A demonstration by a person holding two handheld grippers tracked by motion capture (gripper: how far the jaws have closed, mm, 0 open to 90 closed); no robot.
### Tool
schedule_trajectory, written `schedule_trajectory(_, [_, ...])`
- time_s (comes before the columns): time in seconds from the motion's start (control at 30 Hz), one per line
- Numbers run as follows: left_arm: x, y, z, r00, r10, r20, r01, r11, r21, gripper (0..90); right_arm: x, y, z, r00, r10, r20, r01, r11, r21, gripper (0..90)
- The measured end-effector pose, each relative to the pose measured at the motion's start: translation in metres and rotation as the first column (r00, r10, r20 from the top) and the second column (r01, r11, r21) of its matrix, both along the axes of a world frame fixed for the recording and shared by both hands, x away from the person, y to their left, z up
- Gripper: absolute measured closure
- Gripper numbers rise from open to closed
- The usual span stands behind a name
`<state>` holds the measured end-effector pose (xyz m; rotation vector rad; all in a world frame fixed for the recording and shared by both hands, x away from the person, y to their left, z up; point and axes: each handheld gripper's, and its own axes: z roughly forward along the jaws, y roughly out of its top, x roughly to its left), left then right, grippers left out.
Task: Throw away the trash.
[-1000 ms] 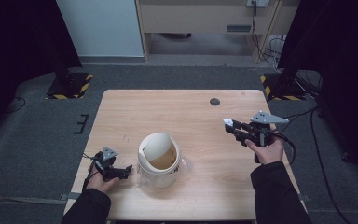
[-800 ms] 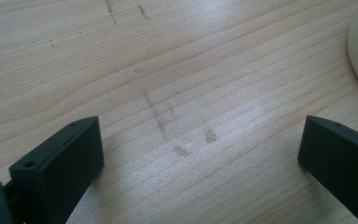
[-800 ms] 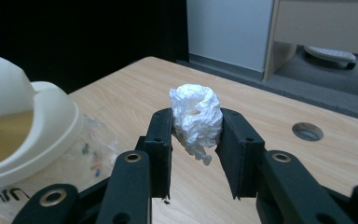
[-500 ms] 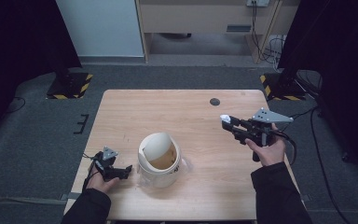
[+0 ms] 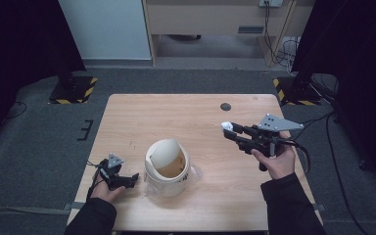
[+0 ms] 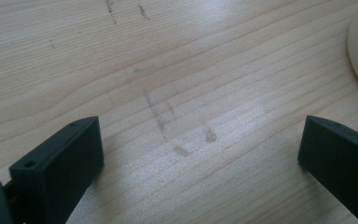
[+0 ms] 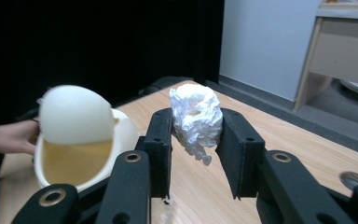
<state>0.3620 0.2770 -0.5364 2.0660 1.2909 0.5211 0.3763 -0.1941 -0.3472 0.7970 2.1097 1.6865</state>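
— At the centre of the right gripper view, what is between the jaws?
— A crumpled white tissue (image 7: 196, 119); the right gripper (image 7: 195, 135) is clamped on it. From above it is a white speck (image 5: 227, 126), centre right.
— And the left gripper (image 5: 133, 178)?
— Lower left beside the cream bin (image 5: 167, 168), jaws wide over the bare table (image 6: 177, 70). I can read no writing.

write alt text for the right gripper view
The right gripper has its two black jaws shut on a crumpled white paper wad, held above a wooden table. To the left is a cream bin with its swing lid tipped open, a hand beside it.
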Motion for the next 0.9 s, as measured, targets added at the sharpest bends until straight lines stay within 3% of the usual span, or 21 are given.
schedule_trajectory(0.53, [0.0,0.0,0.0,1.0,0.0,0.0,0.0,1.0,0.0,0.0,-0.013,0.022,0.008,0.9965,0.081,0.021,-0.081,0.997,0.004,65.8])
schedule_trajectory(0.9, [0.0,0.0,0.0,1.0,0.0,0.0,0.0,1.0,0.0,0.0,-0.015,0.036,0.001,0.9925,0.122,-0.005,-0.122,0.992,0.004,65.9])
